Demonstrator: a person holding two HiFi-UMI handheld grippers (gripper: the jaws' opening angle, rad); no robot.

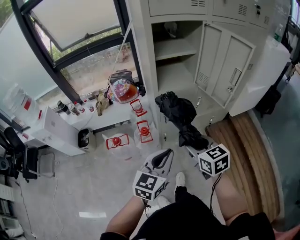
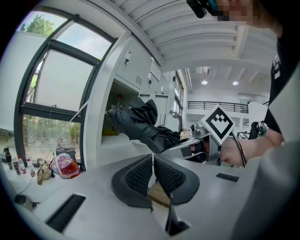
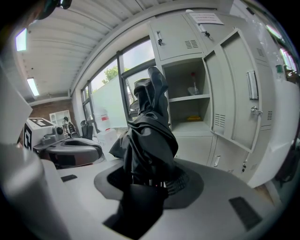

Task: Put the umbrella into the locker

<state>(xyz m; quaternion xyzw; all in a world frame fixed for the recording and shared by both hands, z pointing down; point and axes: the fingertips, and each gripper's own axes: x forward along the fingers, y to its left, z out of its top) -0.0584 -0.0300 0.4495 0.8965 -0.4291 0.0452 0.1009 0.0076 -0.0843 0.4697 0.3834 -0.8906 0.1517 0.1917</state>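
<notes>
While the right claw (image 1: 193, 146) (image 3: 149, 182) is clenched on the near end of the folded black umbrella (image 1: 175, 112) (image 3: 150, 133), the bundled fabric slants up and away toward the open locker (image 1: 174, 48) (image 3: 190, 98), its far tip near the locker's open front, with the door (image 1: 226, 65) swung out to the right. The left claw (image 1: 162, 158) (image 2: 153, 171) sits just left of the right one, jaws pressed together with nothing between them. Clear jugs (image 1: 144, 131) with red caps stand on the floor (image 1: 93, 187) further left, below the window (image 1: 89, 65).

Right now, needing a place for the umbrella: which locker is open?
The locker beside the window, door swung right, shelf showing; lockers above are shut.
</notes>
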